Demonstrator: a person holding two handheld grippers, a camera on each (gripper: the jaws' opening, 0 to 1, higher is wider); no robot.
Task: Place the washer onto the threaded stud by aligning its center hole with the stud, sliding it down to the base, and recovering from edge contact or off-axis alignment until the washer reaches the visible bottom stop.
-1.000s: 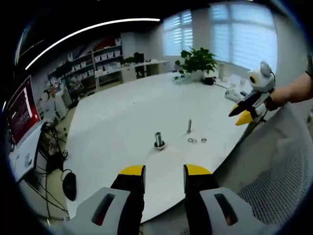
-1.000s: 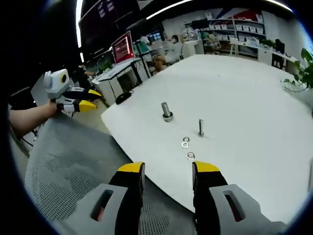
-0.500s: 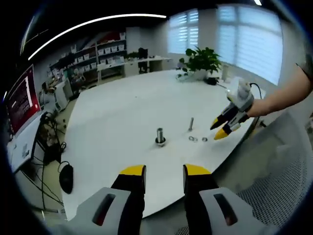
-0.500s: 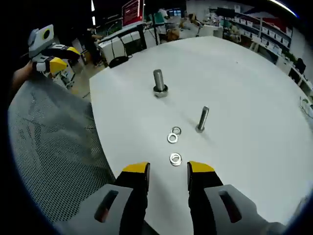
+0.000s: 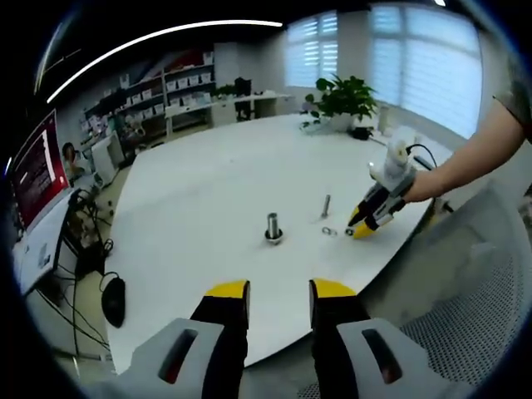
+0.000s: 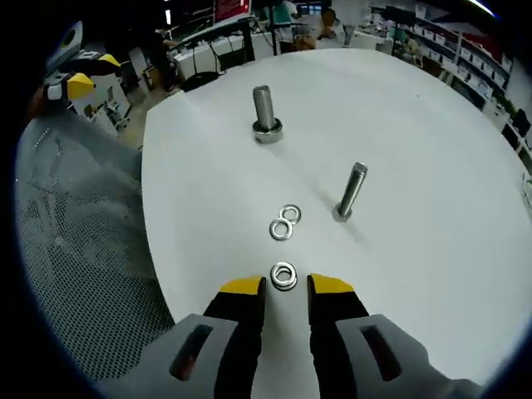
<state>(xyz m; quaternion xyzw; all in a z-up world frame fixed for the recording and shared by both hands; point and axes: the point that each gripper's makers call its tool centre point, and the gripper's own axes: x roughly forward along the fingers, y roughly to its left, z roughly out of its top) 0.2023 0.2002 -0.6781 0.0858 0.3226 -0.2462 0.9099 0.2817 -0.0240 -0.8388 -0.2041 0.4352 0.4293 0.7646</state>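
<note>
- Step: pick-up; right gripper (image 6: 285, 287) jaws narrowly parted, empty, straddling nearest washer (image 6: 283, 275) flat on table (image 6: 432, 150).
- Left gripper (image 5: 278, 289) half-open, empty.
- Next: close, carry to bolt (image 6: 351, 192).

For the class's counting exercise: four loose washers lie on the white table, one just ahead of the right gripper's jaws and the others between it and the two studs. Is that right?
Not quite: the right gripper view shows three washers, not four. One washer lies just ahead of the right gripper, and a touching pair lies on the table between it and the two studs.
</note>
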